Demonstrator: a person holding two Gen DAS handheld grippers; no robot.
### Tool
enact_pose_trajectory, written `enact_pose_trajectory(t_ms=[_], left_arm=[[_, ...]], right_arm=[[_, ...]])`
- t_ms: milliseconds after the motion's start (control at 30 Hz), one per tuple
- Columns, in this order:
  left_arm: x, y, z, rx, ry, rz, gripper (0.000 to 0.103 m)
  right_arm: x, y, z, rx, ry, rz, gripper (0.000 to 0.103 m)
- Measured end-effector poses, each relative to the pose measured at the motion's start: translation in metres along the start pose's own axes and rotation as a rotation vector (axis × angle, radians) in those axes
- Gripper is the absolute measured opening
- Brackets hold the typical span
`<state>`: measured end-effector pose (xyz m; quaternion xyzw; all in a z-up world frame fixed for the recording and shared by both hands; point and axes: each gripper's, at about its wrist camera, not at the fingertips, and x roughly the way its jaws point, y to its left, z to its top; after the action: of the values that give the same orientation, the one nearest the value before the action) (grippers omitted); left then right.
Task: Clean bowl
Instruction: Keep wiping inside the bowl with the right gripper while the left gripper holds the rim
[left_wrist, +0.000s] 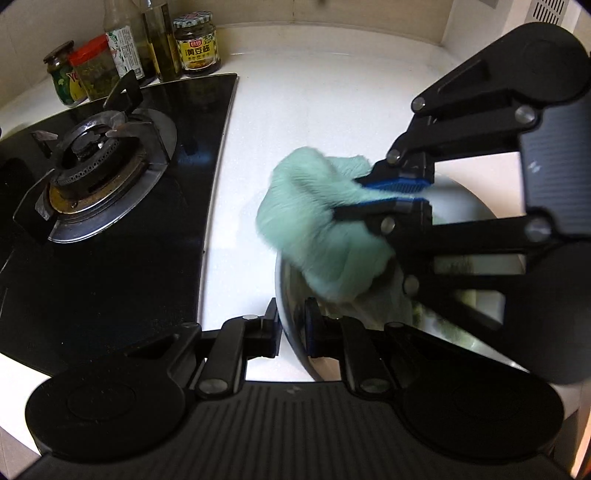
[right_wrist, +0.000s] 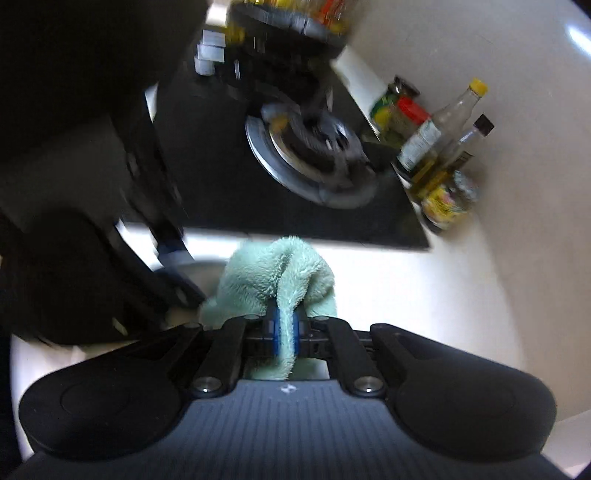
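The metal bowl (left_wrist: 295, 295) stands on the white worktop (left_wrist: 314, 122) just beside the black hob, its shiny rim tilted, it seems. A bunched mint-green fluffy cloth (left_wrist: 317, 221) hangs over its rim.

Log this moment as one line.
left gripper: shut on bowl rim | right gripper: shut on cloth | cloth over bowl | stage: wiping

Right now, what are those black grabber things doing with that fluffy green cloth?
A person is cleaning a metal bowl on the white counter beside the stove. The left gripper grips the bowl's rim. The right gripper is shut on the green cloth, which hangs over the bowl.
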<state>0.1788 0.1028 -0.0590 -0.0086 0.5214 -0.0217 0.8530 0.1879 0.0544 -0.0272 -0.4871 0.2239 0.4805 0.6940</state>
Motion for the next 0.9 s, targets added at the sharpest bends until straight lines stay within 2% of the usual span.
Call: enact_pose_trajectory(t_ms=[100,200,300,433,567,667,700,833,900], left_arm=[[0.001,-0.001,-0.001,0.016,-0.012,0.005,0.013],[0.004,0.001,0.003,0.009,-0.017,-0.020,0.014],[0.008,0.005,0.010,-0.017,-0.007,-0.077,0.014],[0.013,-0.002,0.018,-0.007,-0.006,-0.099,0.020],[0.016,-0.012,0.021,0.001,-0.003,-0.102,0.021],[0.018,-0.015,0.025,-0.001,0.004,-0.111,0.023],[0.019,-0.015,0.026,-0.003,0.010,-0.116,0.023],[0.014,0.001,0.028,-0.090,0.048,-0.176,0.018],[0.003,0.005,0.025,-0.101,0.038,-0.170,0.014]], right_arm=[[0.007,0.006,0.000,-0.054,0.107,-0.067,0.003],[0.003,0.009,-0.010,-0.085,0.246,-0.061,0.003],[-0.008,0.013,-0.017,-0.080,0.340,-0.011,0.003],[-0.021,0.007,-0.022,0.053,0.394,0.126,0.004],[-0.033,0.007,-0.033,0.180,0.352,0.259,0.005],[-0.045,0.009,-0.043,0.307,0.242,0.314,0.005],[-0.047,0.007,-0.046,0.387,0.181,0.327,0.005],[-0.054,-0.029,-0.066,0.723,0.042,0.342,0.004],[-0.060,-0.041,-0.069,0.696,0.021,0.257,0.004]])
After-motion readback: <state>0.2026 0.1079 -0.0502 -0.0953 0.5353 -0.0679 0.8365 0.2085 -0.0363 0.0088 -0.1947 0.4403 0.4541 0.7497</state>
